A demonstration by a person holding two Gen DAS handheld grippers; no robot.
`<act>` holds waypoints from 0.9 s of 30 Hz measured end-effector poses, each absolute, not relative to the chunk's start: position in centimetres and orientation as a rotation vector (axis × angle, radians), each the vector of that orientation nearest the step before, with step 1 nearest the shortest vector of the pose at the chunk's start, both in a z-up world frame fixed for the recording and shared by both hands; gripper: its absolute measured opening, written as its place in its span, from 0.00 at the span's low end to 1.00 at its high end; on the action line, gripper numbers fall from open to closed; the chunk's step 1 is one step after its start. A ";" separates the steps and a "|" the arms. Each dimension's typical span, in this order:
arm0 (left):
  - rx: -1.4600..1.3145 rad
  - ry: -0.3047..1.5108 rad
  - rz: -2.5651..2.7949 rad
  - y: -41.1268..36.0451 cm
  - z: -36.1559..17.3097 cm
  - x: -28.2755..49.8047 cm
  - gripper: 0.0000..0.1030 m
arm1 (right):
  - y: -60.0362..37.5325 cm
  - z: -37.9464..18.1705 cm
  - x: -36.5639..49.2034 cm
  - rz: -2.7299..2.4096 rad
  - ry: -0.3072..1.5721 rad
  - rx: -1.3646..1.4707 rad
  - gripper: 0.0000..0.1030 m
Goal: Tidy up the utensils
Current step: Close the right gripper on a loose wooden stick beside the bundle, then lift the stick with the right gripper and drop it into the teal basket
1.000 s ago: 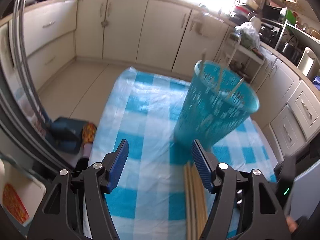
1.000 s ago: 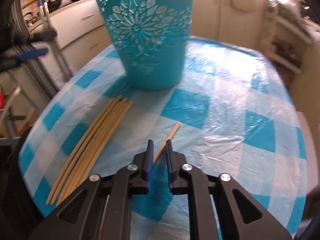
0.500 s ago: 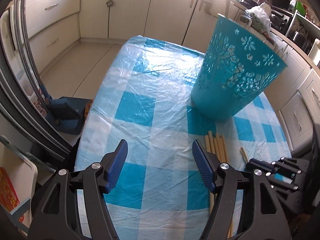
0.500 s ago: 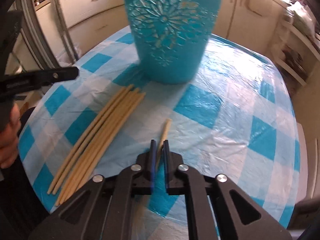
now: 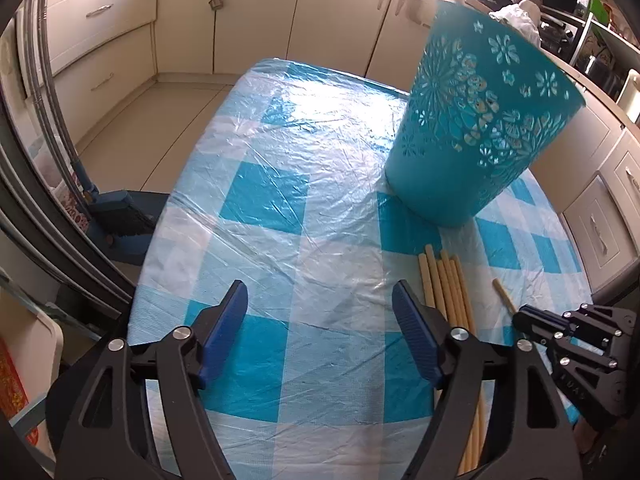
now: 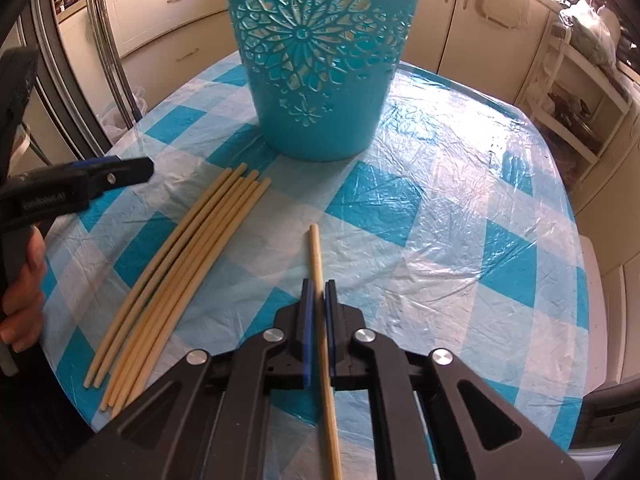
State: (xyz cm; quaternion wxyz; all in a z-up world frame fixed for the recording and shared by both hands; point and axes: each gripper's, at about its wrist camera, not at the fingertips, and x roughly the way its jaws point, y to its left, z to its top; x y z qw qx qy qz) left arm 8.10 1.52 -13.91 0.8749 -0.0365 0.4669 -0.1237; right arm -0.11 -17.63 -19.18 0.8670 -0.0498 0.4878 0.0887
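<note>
A teal cut-out basket (image 5: 480,120) (image 6: 316,60) stands upright on the blue-and-white checked table (image 5: 280,160) (image 6: 440,240). In front of it lies a bundle of several pale chopsticks (image 5: 448,280) (image 6: 180,264). My right gripper (image 6: 319,284) (image 5: 520,320) is shut on a single chopstick (image 6: 314,248) (image 5: 504,300), which points toward the basket. My left gripper (image 5: 319,292) hovers low over bare cloth left of the bundle. Its jaws are opening with nothing between them. In the right wrist view its finger (image 6: 120,168) shows at the left, with a hand (image 6: 20,292) behind it.
The table's left edge drops to the floor, where a blue brush and dustpan (image 5: 120,216) sit beside a fridge door. Cream cabinets (image 5: 336,16) line the back wall. An open shelf unit (image 6: 580,100) stands past the table's right side.
My left gripper has sunk toward the table and its jaws have widened. My right gripper has shut on the single chopstick, which now lies straight along the fingers instead of slanting.
</note>
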 end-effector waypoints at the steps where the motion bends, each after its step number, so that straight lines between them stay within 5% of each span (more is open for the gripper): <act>1: -0.068 0.974 -0.257 1.4 -14.0 8.0 0.71 | -17.8 -19.2 -0.1 0.187 1.024 -0.084 0.05; 10: -0.073 0.967 -0.263 1.4 -14.1 8.0 0.76 | -22.8 -11.8 -2.9 0.374 0.786 0.393 0.05; 19: -0.059 0.964 -0.260 1.1 -14.1 7.8 0.78 | -24.3 -0.3 0.9 0.383 0.386 0.548 0.05; 27: -0.090 0.956 -0.261 1.7 -14.1 7.9 0.78 | -23.8 1.9 6.1 0.183 0.207 0.561 0.05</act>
